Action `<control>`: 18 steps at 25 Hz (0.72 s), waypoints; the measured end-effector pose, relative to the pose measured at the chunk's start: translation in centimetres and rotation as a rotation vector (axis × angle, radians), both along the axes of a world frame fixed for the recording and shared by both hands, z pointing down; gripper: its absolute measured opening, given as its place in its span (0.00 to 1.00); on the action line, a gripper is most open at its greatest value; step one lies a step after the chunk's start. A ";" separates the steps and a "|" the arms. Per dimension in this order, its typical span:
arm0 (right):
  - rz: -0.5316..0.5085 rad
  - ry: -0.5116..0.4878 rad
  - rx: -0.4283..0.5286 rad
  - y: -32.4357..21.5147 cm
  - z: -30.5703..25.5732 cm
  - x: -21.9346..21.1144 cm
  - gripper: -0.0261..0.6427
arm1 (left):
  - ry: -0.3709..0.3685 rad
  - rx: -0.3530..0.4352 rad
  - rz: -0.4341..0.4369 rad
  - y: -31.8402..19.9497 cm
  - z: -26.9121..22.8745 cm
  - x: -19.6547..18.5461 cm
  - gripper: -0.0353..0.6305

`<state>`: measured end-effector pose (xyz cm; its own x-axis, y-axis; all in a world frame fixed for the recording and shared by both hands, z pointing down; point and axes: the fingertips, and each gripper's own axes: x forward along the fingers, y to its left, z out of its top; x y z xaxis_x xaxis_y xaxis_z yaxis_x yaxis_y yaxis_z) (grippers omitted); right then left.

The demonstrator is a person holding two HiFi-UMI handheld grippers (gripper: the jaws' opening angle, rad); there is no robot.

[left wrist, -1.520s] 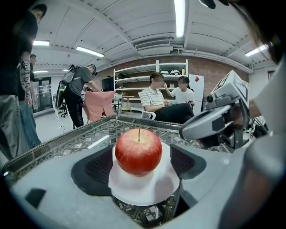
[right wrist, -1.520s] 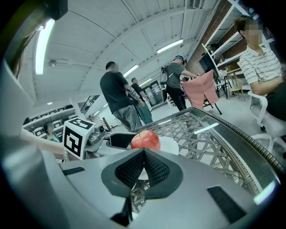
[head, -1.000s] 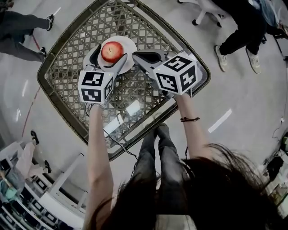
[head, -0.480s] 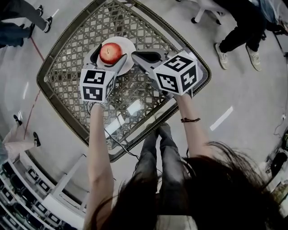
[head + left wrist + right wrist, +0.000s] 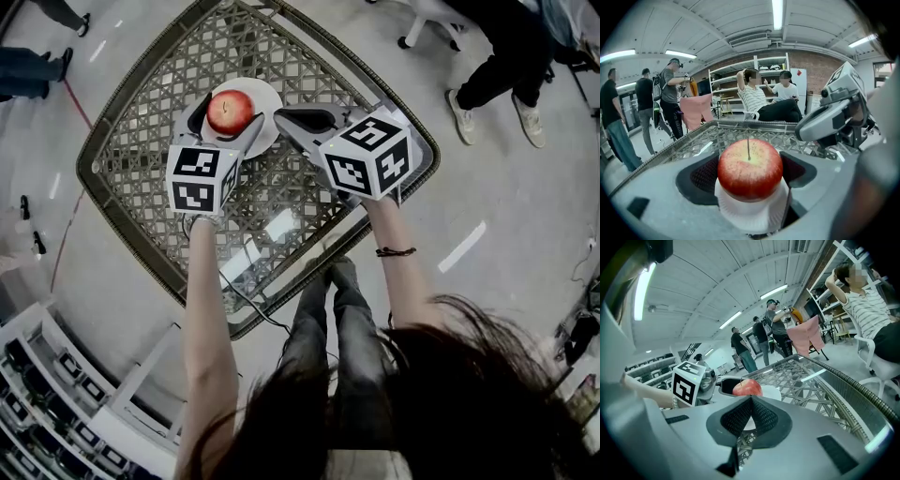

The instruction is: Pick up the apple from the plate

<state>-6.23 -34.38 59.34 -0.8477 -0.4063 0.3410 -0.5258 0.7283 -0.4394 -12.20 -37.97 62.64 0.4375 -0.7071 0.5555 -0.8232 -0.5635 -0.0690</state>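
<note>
**A:** What holds what here?

**B:** One white plate (image 5: 269, 97) with a single red apple (image 5: 232, 110) sitting on its middle. The plate rests on a table (image 5: 141, 155) with a woven lattice top and a raised rim, toward its far side.

**A:** And the grippers?

**B:** The left gripper (image 5: 749, 174) has its jaws spread, one dark pad on each side of the apple, low at plate level. I cannot tell whether the pads touch the skin. The right gripper (image 5: 749, 409) hovers just beside the plate with its jaws pressed together on nothing.

**A:** Which way does the apple point?

**B:** It sits upright, with the stem (image 5: 748, 150) straight up out of a yellowish hollow. It is near round, so no long axis stands out; the stem line is vertical.

**A:** What about the table and the room?

**B:** The lattice is pale and open, and bright reflections lie on it. Around it is a smooth grey floor (image 5: 525, 216). The left gripper view shows white shelves (image 5: 761, 70) against a brick wall (image 5: 820, 70), a long ceiling light (image 5: 777, 11), two seated people (image 5: 761, 98) beyond the table, standing people (image 5: 670, 98) at the left, and a pink cloth (image 5: 696, 112) draped near them.
</note>
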 end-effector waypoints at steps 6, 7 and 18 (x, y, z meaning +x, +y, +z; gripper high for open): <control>0.005 -0.010 -0.001 -0.1 -0.3 -0.1 0.05 | 0.031 0.011 -0.018 0.1 -0.8 0.0 0.67; 0.007 -0.012 -0.004 0.0 -0.3 -0.1 0.05 | 0.036 0.012 -0.022 0.2 -1.0 0.0 0.67; 0.010 -0.019 0.010 0.1 -3.3 0.3 0.05 | 0.074 0.012 -0.061 1.9 -4.0 0.1 0.67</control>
<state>-5.97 -34.28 56.04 -0.8498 -0.4182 0.3210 -0.5249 0.7272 -0.4422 -12.13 -36.04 58.60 0.4332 -0.7402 0.5143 -0.8591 -0.5117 -0.0129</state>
